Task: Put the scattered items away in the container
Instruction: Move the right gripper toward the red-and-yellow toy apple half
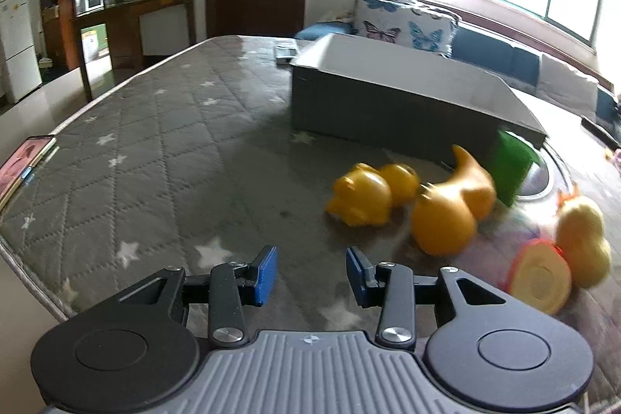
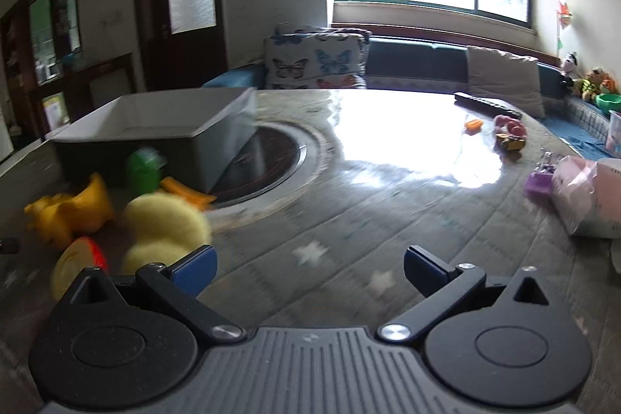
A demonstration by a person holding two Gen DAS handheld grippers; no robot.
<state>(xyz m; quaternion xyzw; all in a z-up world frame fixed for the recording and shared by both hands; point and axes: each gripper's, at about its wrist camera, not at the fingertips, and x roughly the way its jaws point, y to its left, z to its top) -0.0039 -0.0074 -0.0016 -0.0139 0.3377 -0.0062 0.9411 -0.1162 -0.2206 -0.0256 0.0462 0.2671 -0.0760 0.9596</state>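
1. Our left gripper (image 1: 311, 272) hovers over the grey quilted star-print table cover (image 1: 163, 127), its blue-padded fingers (image 1: 266, 274) apart with nothing between them
2. Our right gripper (image 2: 309, 268) also stands wide apart and empty, over the same cover, with its left pad (image 2: 196, 268) just beside a fuzzy pale yellow plush toy (image 2: 165, 224)
3. The grey container (image 1: 388, 103) sits on the table ahead of our left gripper and to its right; in the right wrist view it (image 2: 155, 127) lies to the far left, and what we can see of its pale inside holds nothing
4. The scattered toys lie on the cover in front of the container: a yellow rubber duck on its side (image 1: 365, 198), a larger orange-yellow duck (image 1: 454, 204) touching it, and a green cup (image 1: 510, 167) close against the container's near corner
5. Further right in the left wrist view we see the plush toy (image 1: 582, 243) and, just in front of it, a round yellow-and-red piece (image 1: 541, 276), both blurred
6. Beside the container the table has a dark round inset with a metal rim (image 2: 271, 158)
7. Well apart from the pile, on the far right side of the table, we see a small orange item (image 2: 473, 125), a pink and yellow cluster (image 2: 508, 132), a purple item (image 2: 537, 181) and a pink plastic bag (image 2: 578, 196); a remote control (image 2: 487, 105) lies near the far edge
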